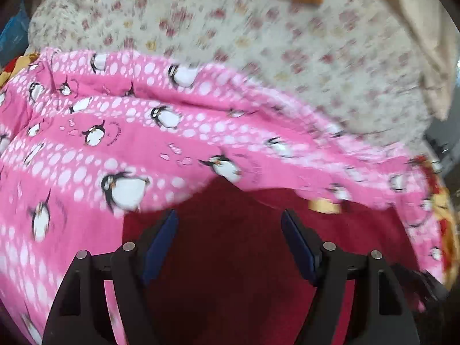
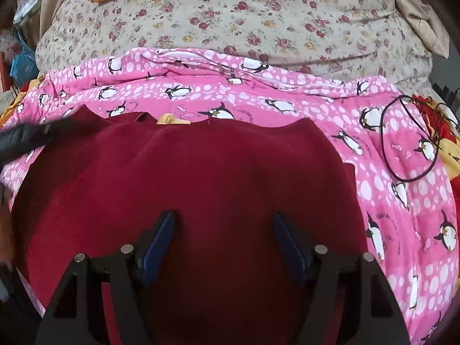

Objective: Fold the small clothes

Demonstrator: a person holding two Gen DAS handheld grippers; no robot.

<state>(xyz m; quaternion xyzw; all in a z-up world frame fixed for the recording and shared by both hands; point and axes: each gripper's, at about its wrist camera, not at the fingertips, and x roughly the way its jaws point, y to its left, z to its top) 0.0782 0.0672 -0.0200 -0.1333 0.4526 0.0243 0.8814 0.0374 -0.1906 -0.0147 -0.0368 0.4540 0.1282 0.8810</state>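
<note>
Left wrist view: the left gripper [image 1: 228,222] hangs with jaws apart and empty over the garment [image 1: 230,258], at its far edge on the blanket [image 1: 86,143].

Right wrist view: the right gripper [image 2: 224,224] is likewise spread and empty above the garment [image 2: 201,172], which lies flat. A tag [image 2: 172,120] shows at the far edge. Folding appears barely begun; no finished fold is visible.

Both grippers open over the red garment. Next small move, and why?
Probably lower the right gripper and pinch the dark red garment near its edge to start a fold: its jaws stand open with nothing between them, and the garment lies spread on the pink penguin blanket.
</note>
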